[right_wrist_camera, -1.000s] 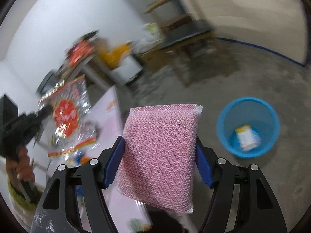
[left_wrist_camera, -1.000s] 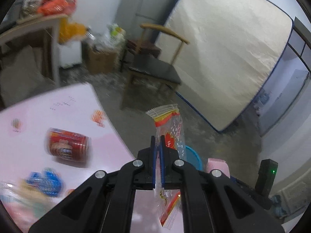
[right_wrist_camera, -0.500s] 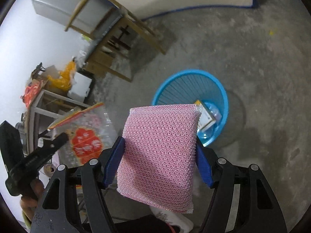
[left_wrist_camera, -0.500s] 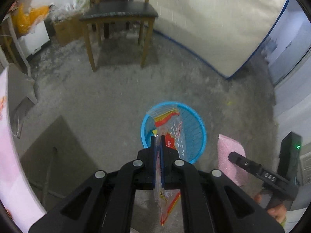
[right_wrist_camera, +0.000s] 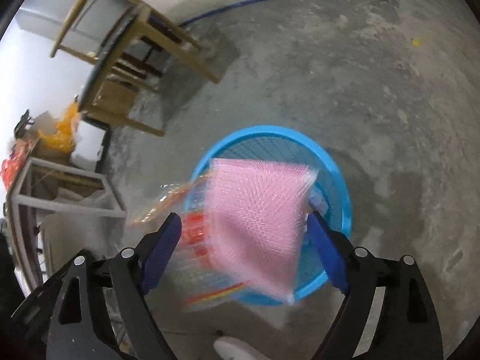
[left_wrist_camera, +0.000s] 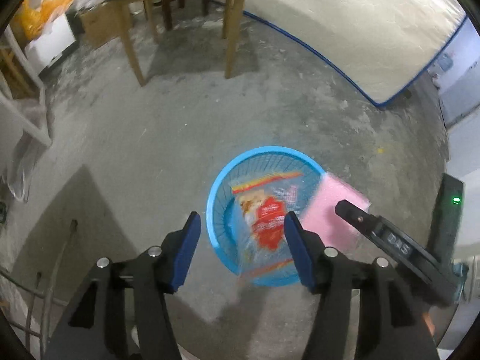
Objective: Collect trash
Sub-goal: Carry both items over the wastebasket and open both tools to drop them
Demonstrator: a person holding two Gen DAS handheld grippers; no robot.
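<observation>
Now both our grippers' jaws are opening: the snack wrapper (left_wrist_camera: pixel 264 225) hangs blurred and unpinched between the left gripper (left_wrist_camera: pixel 241 252) fingers, the pink sponge (right_wrist_camera: pixel 258 222) loose between the right gripper (right_wrist_camera: pixel 244 255) pads, over the blue basket (left_wrist_camera: pixel 216 198).

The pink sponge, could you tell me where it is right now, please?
In the right wrist view the pink sponge is over the blue basket, loose between the opening jaws of the right hand-held gripper, beside the snack wrapper.

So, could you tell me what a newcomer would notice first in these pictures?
Probably the bright blue basket on the grey concrete floor, at the centre of both views. Over it, a pink sponge and a red-printed wrapper blur in mid-air, clear of the opening jaws of both hand-held grippers.
</observation>
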